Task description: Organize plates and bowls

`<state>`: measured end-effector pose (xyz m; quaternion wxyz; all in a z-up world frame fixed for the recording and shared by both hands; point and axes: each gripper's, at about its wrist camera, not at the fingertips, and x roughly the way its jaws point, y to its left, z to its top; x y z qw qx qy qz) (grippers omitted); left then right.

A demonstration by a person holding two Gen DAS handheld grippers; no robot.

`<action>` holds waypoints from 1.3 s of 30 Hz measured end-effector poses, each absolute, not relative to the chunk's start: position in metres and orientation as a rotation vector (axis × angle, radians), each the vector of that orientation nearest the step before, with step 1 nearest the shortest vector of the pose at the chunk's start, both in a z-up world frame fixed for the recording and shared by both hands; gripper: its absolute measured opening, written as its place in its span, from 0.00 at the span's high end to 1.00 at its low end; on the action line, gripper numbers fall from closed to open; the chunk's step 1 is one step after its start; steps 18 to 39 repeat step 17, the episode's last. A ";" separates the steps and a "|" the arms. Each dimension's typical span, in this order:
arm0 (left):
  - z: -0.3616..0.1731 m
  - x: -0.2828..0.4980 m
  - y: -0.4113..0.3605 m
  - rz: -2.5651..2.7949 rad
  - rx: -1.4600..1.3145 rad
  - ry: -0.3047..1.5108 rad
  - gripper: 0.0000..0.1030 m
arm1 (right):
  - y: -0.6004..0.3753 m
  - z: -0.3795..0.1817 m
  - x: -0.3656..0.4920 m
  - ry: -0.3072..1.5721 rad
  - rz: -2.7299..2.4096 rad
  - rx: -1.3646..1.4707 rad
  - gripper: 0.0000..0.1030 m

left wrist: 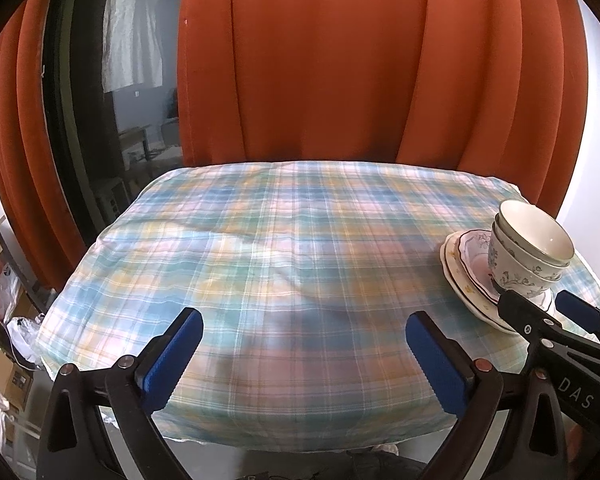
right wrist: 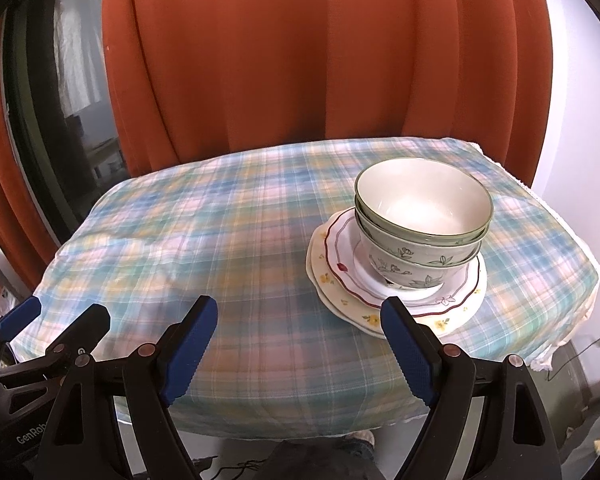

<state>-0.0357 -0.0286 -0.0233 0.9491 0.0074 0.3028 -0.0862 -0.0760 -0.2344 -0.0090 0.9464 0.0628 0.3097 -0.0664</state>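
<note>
Two bowls (right wrist: 422,224) nested, sitting on two stacked plates (right wrist: 396,304) at right side of plaid tablecloth (right wrist: 220,240); left gripper (left wrist: 300,356) jaws wide apart, empty; right gripper (right wrist: 296,348) jaws apart, empty, just before plates; orange curtain (right wrist: 300,60) behind

Two plates (right wrist: 396,292) lie stacked on the worktop (right wrist: 220,240), a red-rimmed one on a yellow-flowered one. Two bowls (right wrist: 420,232) sit nested on top of them. Two grippers are in view, a left gripper (left wrist: 304,344) and a right gripper (right wrist: 300,332).
</note>
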 end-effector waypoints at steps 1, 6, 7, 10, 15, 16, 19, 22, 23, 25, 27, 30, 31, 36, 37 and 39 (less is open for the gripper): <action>-0.023 -0.035 -0.029 -0.173 0.014 0.616 0.01 | -0.234 -0.009 -0.076 0.631 -0.136 0.128 0.17; -0.023 -0.034 -0.028 -0.170 0.013 0.615 0.01 | -0.234 -0.009 -0.075 0.634 -0.133 0.127 0.17; -0.023 -0.034 -0.028 -0.169 0.013 0.614 0.01 | -0.234 -0.009 -0.075 0.634 -0.133 0.126 0.17; -0.023 -0.034 -0.027 -0.168 0.013 0.614 0.01 | -0.234 -0.009 -0.074 0.635 -0.134 0.125 0.17; -0.022 -0.034 -0.026 -0.168 0.010 0.615 0.01 | -0.233 -0.009 -0.072 0.638 -0.133 0.123 0.17; -0.022 -0.034 -0.026 -0.168 0.010 0.615 0.01 | -0.233 -0.009 -0.072 0.640 -0.132 0.123 0.17; -0.022 -0.034 -0.026 -0.169 0.011 0.614 0.01 | -0.232 -0.009 -0.071 0.640 -0.133 0.121 0.17; -0.022 -0.034 -0.026 -0.169 0.011 0.614 0.01 | -0.232 -0.009 -0.071 0.640 -0.133 0.121 0.17; -0.022 -0.034 -0.026 -0.169 0.011 0.614 0.01 | -0.232 -0.009 -0.071 0.640 -0.133 0.121 0.17; -0.022 -0.034 -0.026 -0.169 0.011 0.614 0.01 | -0.232 -0.009 -0.071 0.640 -0.133 0.121 0.17; -0.022 -0.034 -0.026 -0.169 0.011 0.614 0.01 | -0.232 -0.009 -0.071 0.640 -0.133 0.121 0.17; -0.022 -0.034 -0.026 -0.169 0.011 0.614 0.01 | -0.232 -0.009 -0.071 0.640 -0.133 0.121 0.17; -0.022 -0.034 -0.026 -0.169 0.011 0.614 0.01 | -0.232 -0.009 -0.071 0.640 -0.133 0.121 0.17; -0.022 -0.034 -0.026 -0.169 0.011 0.614 0.01 | -0.232 -0.009 -0.071 0.640 -0.133 0.121 0.17; -0.022 -0.034 -0.026 -0.169 0.011 0.614 0.01 | -0.232 -0.009 -0.071 0.640 -0.133 0.121 0.17; -0.022 -0.034 -0.026 -0.169 0.011 0.614 0.01 | -0.232 -0.009 -0.071 0.640 -0.133 0.121 0.17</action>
